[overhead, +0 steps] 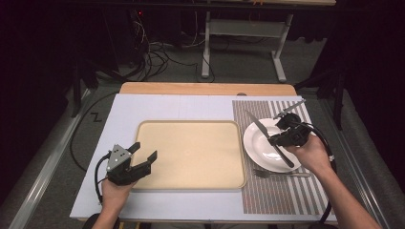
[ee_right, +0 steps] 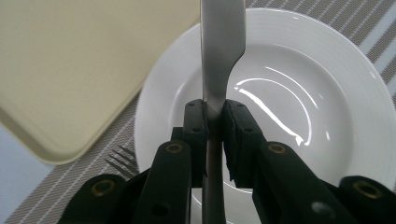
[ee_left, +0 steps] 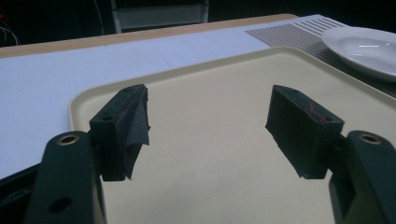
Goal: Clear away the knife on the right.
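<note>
Carrying a knife (ee_right: 219, 60) clamped in my right jaws (ee_right: 214, 122) above the plate (overhead: 260, 143), I am mid-transfer; my left jaws (overhead: 143, 155) hang wide and empty over the tray (overhead: 191, 181). Next move, as I judge it: setting the knife down gently beside the fork (overhead: 279, 174).

light: dim, dark surround | glare: streaks on plate (ee_right: 280, 107) | focus: soft, tongs blurred
</note>
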Demonstrator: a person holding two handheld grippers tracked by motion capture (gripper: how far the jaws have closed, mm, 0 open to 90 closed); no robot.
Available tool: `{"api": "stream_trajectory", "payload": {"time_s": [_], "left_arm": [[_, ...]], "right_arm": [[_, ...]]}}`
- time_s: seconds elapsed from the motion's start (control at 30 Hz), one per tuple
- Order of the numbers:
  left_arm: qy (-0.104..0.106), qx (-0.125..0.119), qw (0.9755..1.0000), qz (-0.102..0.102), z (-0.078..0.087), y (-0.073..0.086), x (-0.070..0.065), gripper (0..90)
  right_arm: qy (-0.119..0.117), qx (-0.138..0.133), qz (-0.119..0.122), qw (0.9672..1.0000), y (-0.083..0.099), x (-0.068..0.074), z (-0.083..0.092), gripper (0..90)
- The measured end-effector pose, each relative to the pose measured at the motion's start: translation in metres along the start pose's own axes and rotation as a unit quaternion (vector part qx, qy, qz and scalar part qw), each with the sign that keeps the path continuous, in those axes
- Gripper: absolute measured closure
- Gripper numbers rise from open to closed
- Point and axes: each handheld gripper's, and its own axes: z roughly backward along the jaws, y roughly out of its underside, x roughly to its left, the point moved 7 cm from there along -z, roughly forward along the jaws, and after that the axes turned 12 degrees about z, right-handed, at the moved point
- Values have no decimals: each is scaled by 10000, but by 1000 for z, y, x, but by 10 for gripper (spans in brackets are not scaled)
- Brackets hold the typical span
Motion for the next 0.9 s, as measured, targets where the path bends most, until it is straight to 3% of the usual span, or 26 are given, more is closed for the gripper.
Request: {"api": "stream_trajectory", "payload": {"time_s": [0.33, 0.63, 0.67, 0.7, 0.9], "left_arm": [[-16, -37, 10000, 21, 1, -1, 1, 305], [-23, -60, 10000, 5, 2, -1, 1, 305], [-22, -62, 10000, 4, 2, -1, 1, 305], [-22, -59, 10000, 2, 2, -1, 1, 305], [-54, -57, 10000, -17, 1, -1, 2, 305]], "right_arm": [[-239, -132, 85, 9996, -13, 21, -6, 807], [-428, -47, 280, 9987, -24, 40, -15, 808], [-446, -26, 202, 9988, -25, 43, -16, 808], [-485, -64, 324, 9983, -27, 44, -17, 807], [-624, -13, 412, 9972, -39, 58, -25, 807]]}}
